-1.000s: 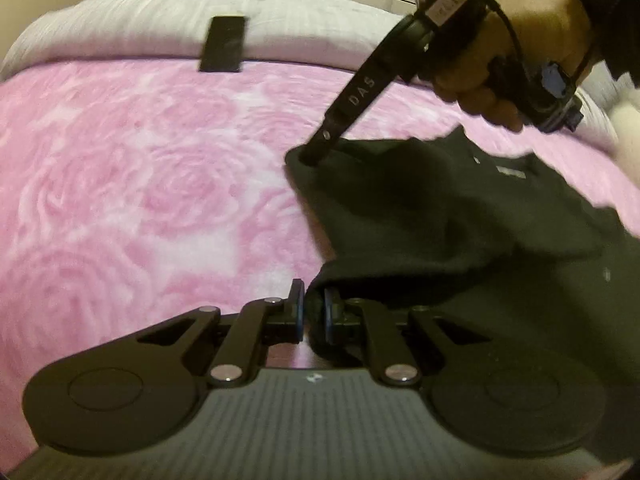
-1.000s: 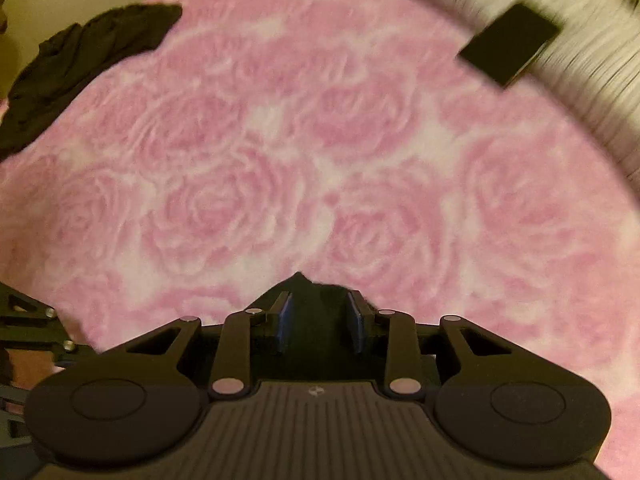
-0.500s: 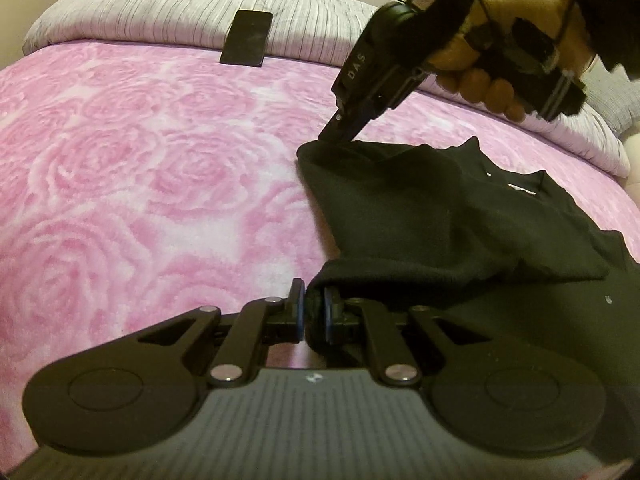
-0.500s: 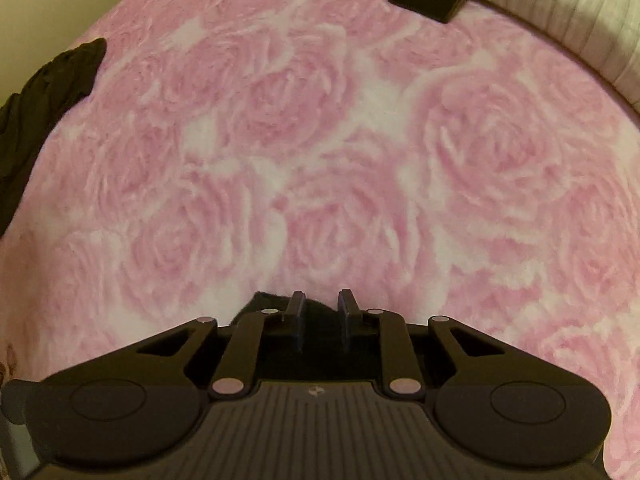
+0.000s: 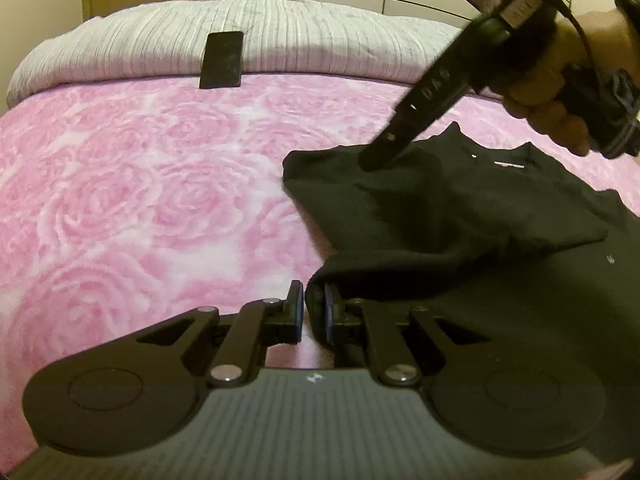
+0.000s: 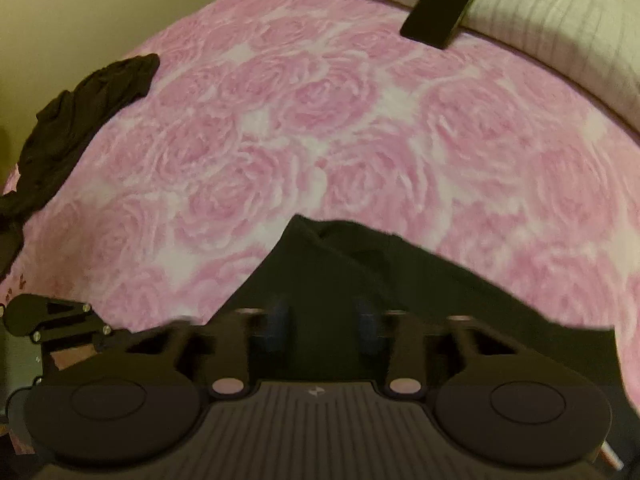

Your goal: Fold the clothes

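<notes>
Between the left gripper's (image 5: 312, 312) pads: black shirt (image 5: 460, 208).

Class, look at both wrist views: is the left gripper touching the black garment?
Touching. The left wrist view shows the left gripper with its pads clamped on a bunched fold of the black garment, no gap between pad and cloth.

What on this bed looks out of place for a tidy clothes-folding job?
A dark phone leans against the grey striped pillow, unrelated to folding. A second dark garment lies crumpled at the pink blanket's edge, unfolded.
</notes>
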`<state>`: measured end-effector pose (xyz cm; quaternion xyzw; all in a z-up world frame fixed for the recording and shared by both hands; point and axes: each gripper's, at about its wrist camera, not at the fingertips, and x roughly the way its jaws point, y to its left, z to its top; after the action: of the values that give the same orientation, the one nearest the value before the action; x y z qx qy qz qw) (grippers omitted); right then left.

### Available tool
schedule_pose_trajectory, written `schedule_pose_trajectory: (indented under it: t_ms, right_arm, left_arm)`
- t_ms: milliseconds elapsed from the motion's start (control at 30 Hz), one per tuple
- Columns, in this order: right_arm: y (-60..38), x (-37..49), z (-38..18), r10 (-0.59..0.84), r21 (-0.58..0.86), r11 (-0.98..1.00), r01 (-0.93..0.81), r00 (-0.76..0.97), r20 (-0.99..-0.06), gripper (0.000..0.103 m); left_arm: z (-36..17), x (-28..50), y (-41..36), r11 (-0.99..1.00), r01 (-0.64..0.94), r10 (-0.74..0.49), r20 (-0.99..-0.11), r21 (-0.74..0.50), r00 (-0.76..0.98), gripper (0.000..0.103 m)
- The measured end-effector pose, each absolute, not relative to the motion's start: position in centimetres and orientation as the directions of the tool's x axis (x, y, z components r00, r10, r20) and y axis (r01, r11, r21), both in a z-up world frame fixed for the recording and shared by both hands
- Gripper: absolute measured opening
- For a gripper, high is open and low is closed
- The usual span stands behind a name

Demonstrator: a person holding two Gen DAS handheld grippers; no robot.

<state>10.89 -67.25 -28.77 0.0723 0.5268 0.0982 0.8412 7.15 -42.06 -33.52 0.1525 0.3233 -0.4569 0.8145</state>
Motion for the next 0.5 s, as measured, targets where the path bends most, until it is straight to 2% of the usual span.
schedule_pose_trajectory:
  t_ms: [333,500]
  right_arm:
    - [-65.6,9.9,-28.0,0.214,0.149,0.974,-0.173,0.466,-0.859,0.022]
    - [-65.2,10.1,-27.1,0.241,0.159,0.967,-0.199,0.509,-0.826,0.022]
  left_arm:
    - [-33.5,6.8,-43.1,0.488,0.872,-0.651,-0.653,0.031,0.387,0.01]
    - [-33.3,7.0,-42.8,0.497,0.868,-0.653,-0.651,0.017,0.387,0.011]
